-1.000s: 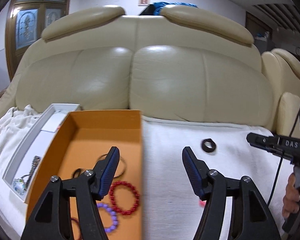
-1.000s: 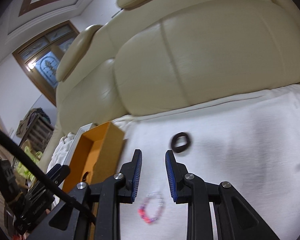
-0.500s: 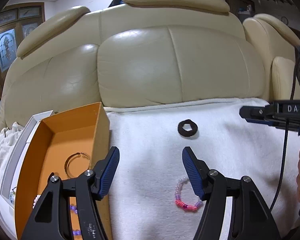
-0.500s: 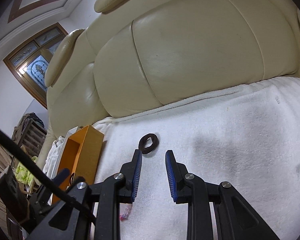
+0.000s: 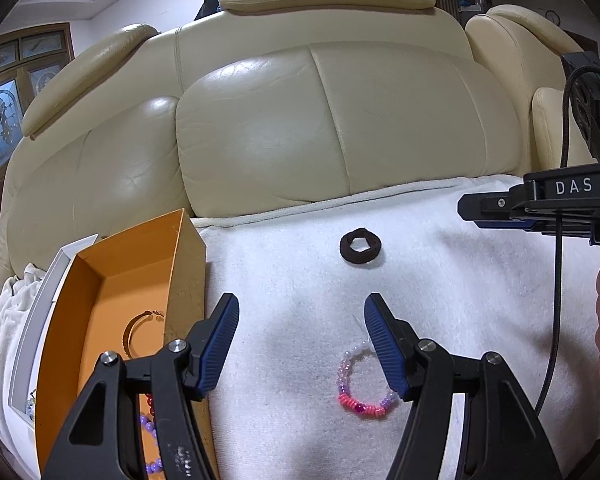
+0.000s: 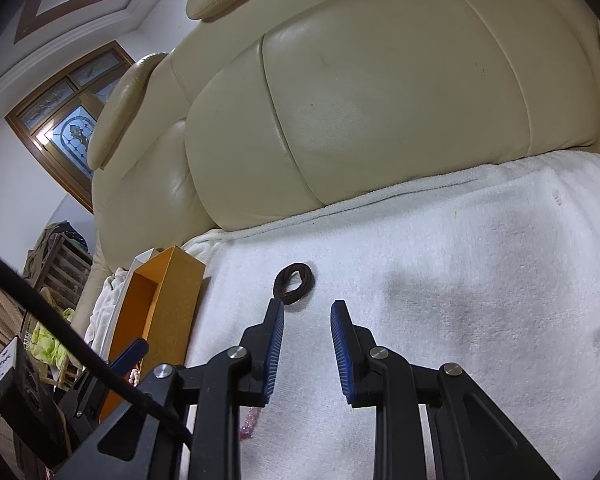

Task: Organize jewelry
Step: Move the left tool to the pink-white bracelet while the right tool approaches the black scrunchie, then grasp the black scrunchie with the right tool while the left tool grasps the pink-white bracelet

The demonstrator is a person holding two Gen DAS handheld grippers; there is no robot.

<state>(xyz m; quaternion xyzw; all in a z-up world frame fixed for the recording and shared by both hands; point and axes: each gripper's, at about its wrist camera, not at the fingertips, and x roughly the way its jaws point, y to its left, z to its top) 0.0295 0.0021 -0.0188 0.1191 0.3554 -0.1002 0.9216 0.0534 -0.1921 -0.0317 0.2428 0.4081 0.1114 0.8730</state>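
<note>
A pink and white bead bracelet point(image 5: 362, 384) lies on the white towel point(image 5: 440, 280), just inside the right finger of my open, empty left gripper point(image 5: 298, 344). A black hair tie point(image 5: 360, 246) lies farther back; in the right wrist view it point(image 6: 293, 277) sits just ahead of my right gripper point(image 6: 307, 346), which is open a little and empty. The orange box point(image 5: 112, 292) at left holds a thin bangle point(image 5: 140, 328) and red and purple bead bracelets point(image 5: 150, 420). The right gripper point(image 5: 500, 210) also shows from the side in the left wrist view.
A cream leather sofa back point(image 5: 300, 120) rises behind the towel. A white tray point(image 5: 40, 320) with small items lies left of the orange box. A shelf point(image 6: 56, 264) and a door point(image 6: 68, 120) stand at far left.
My left gripper has swung right, from over the orange box to over the bead bracelet on the towel. My right gripper has moved right and closer to the hair tie.
</note>
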